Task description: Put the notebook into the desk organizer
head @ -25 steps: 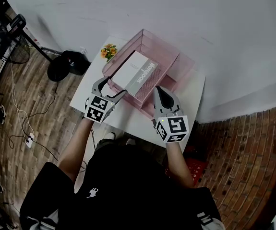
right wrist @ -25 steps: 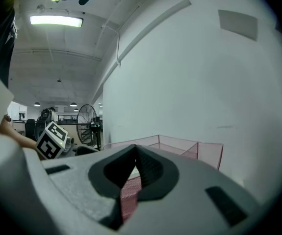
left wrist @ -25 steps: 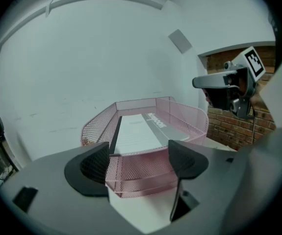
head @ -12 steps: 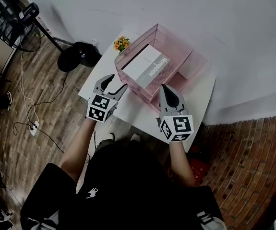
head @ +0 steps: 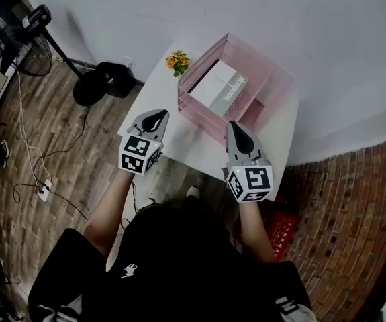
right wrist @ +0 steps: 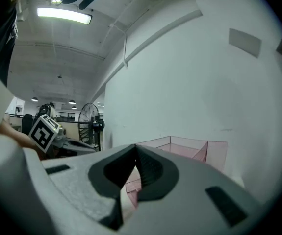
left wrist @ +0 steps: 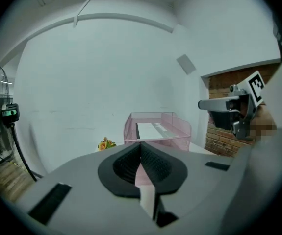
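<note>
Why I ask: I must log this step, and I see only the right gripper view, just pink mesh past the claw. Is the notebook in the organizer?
Observer: Yes. In the head view the notebook lies flat inside the pink desk organizer.
Operator: Is the left gripper clear of it?
Observer: Yes. The left gripper is over the white table, short of the organizer, with its claw shut and empty.
Operator: Anything else on the table?
Observer: A small bunch of orange flowers at the far left corner, beside the organizer.
</note>
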Demonstrator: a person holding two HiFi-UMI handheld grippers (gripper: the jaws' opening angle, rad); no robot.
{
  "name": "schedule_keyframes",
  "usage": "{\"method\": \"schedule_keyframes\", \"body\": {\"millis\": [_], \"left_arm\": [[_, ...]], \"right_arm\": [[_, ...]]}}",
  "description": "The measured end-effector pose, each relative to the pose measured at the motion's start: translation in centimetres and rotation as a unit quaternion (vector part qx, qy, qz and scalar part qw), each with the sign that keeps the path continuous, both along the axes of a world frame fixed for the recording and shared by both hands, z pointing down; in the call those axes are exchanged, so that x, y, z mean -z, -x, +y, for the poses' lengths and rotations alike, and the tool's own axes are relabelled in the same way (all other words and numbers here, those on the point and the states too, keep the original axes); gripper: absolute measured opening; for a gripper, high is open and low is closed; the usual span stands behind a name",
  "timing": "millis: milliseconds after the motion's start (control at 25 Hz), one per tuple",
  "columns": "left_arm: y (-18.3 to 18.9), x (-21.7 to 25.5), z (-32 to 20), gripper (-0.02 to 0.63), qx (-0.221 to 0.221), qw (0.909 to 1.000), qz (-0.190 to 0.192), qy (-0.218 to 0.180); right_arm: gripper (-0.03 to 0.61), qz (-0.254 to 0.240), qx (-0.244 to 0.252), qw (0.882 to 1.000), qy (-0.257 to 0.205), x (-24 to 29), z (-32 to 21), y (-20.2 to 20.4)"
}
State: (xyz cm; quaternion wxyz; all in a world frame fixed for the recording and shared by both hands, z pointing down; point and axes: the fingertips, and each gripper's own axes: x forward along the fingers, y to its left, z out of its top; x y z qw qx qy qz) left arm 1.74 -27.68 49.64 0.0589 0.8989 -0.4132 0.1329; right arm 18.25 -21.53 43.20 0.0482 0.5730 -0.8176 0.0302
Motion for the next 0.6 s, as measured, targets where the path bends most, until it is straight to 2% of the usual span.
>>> {"method": "schedule_keyframes", "body": {"millis": [280, 600], "left_arm": [[4.4, 1.7, 3.0, 0.003, -0.052, 0.9985, 0.012, -0.013], [7.0, 3.2, 5.4, 0.003, -0.106, 0.993, 0.013, -0.049]], "right_arm": [[0.002, -0.002, -0.068, 0.998, -0.009, 1.2, 3.9, 3.4], [0.002, -0.002, -0.137, 0.99, -0.017, 1.4, 8.9, 7.0]]}}
